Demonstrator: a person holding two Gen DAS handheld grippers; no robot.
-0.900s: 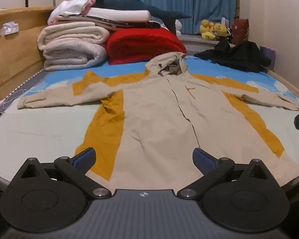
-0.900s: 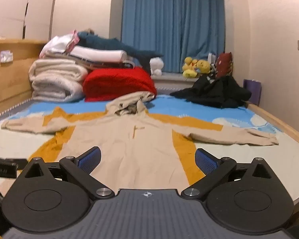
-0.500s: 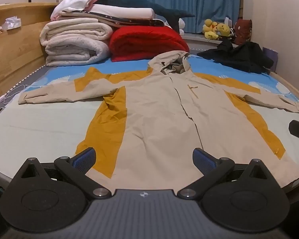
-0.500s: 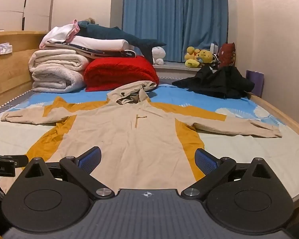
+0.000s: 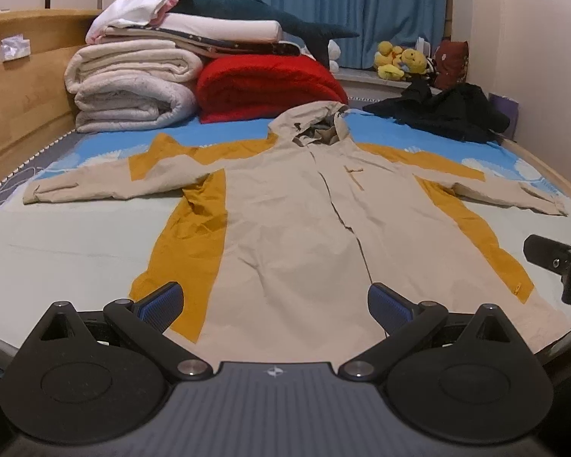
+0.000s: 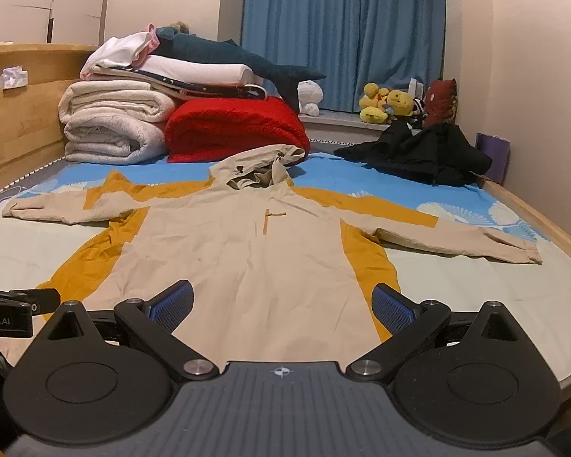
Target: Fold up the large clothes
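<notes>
I am holding my left gripper (image 5: 273, 301) and right gripper (image 6: 281, 304) wide apart and empty, hovering above the hem of a beige-and-mustard hooded jacket (image 5: 297, 228) — it is lying flat on the bed (image 5: 76, 243), sleeves outstretched. I should be pinching one sleeve (image 6: 456, 242) cleanly, folding it across the jacket's chest without bunching.

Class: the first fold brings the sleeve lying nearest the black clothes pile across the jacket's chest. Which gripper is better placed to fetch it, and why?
Probably the right gripper: open and empty, it faces the jacket on that sleeve's side. The left gripper, also open, sits farther across.
</notes>
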